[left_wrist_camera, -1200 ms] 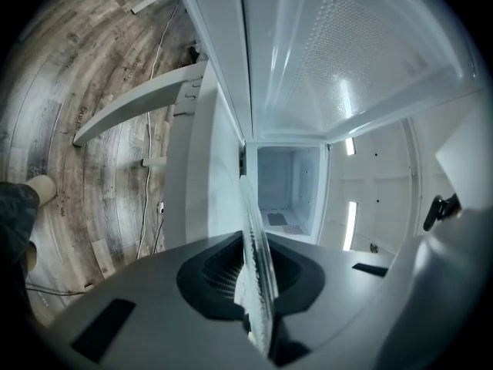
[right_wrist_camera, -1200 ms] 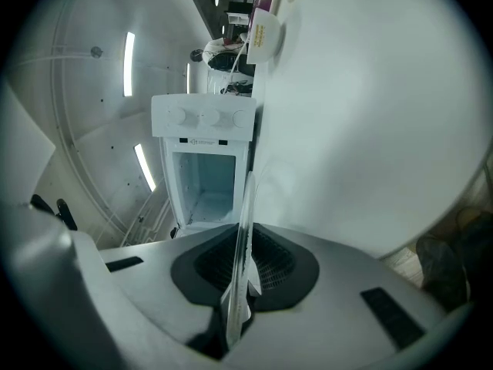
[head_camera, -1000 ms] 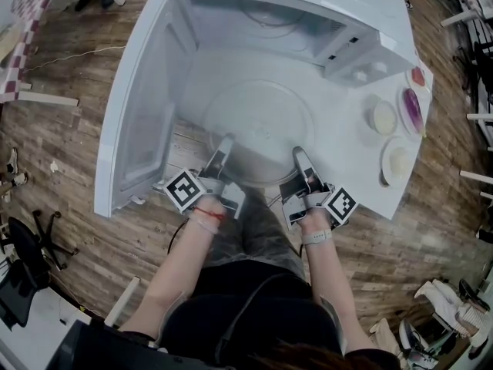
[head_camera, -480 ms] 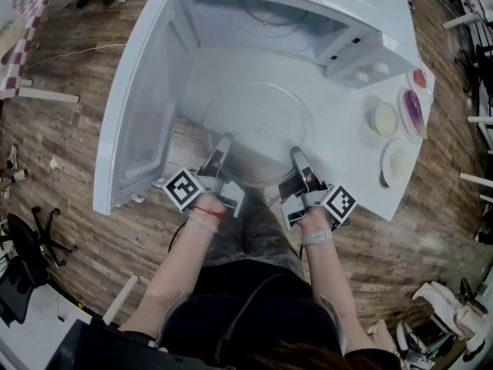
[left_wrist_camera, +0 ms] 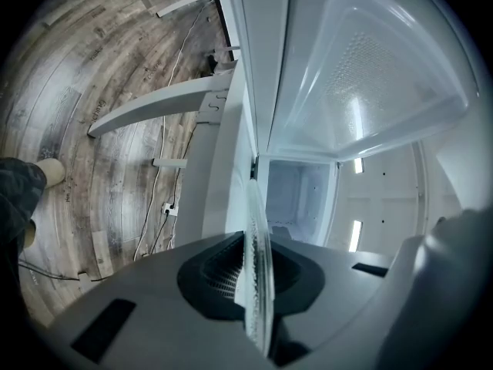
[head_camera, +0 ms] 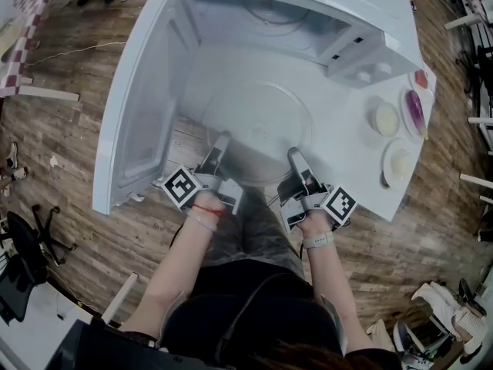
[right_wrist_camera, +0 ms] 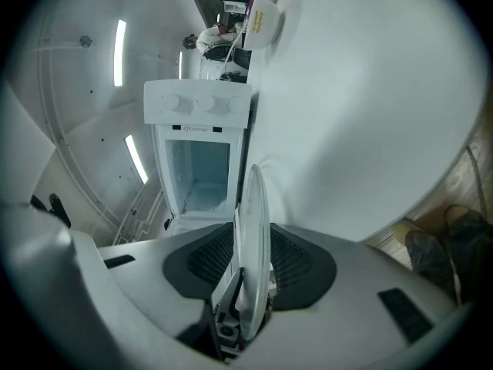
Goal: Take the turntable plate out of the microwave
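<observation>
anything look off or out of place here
Only the turntable plate: it juts past the near edge of the table, outside the microwave. The left gripper grips its rim; the right gripper is opening its jaws around it.

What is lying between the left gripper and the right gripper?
The near rim of the glass turntable plate spans from the left gripper to the right gripper, whose jaws are opening around it; the head view shows this.
</observation>
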Action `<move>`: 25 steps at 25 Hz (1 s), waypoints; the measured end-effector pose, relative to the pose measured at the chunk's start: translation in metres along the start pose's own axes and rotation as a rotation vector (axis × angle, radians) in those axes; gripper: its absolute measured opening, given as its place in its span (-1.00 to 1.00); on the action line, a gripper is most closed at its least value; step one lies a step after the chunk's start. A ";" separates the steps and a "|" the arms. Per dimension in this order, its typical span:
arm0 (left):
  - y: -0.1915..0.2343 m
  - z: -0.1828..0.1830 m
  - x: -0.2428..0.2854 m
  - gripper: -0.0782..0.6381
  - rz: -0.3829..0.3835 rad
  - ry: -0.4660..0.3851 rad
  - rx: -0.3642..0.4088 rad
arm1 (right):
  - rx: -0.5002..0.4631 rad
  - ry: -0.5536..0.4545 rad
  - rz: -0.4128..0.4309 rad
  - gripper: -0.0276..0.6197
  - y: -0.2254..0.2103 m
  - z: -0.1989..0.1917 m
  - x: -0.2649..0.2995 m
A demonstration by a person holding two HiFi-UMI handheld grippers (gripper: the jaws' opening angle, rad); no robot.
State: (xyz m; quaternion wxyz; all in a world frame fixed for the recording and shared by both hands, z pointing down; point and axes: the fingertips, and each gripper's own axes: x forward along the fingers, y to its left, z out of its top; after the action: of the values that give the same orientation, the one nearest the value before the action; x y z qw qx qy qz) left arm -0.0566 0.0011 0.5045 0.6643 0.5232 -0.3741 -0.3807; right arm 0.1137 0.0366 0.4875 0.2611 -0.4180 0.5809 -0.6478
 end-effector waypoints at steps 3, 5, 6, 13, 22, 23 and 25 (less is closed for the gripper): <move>0.000 0.002 0.000 -0.70 -0.002 -0.002 -0.006 | -0.025 0.008 -0.007 -0.47 0.002 -0.004 0.000; 0.000 0.002 -0.001 -0.70 0.000 -0.005 -0.009 | -0.031 0.010 -0.010 -0.42 0.003 -0.005 -0.001; 0.000 0.002 -0.001 -0.70 0.001 -0.004 -0.009 | -0.032 0.011 -0.013 -0.40 0.003 -0.005 -0.001; -0.004 -0.001 0.003 -0.70 -0.010 -0.002 0.002 | -0.026 0.050 -0.037 -0.36 0.001 -0.014 -0.010; -0.002 -0.001 0.007 -0.70 -0.009 -0.013 -0.009 | 0.023 0.171 -0.050 -0.36 -0.012 -0.063 -0.009; -0.002 -0.001 0.007 -0.70 -0.009 -0.015 -0.008 | 0.031 0.175 -0.050 -0.37 -0.013 -0.068 -0.007; 0.000 -0.001 0.006 -0.70 -0.007 -0.017 -0.004 | 0.041 0.180 -0.040 -0.37 -0.012 -0.075 -0.004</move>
State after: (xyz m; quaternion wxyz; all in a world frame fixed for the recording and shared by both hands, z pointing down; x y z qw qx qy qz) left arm -0.0532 -0.0037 0.5046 0.6611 0.5199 -0.3769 -0.3882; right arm 0.0546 0.0821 0.5002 0.2034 -0.3642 0.5800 -0.6998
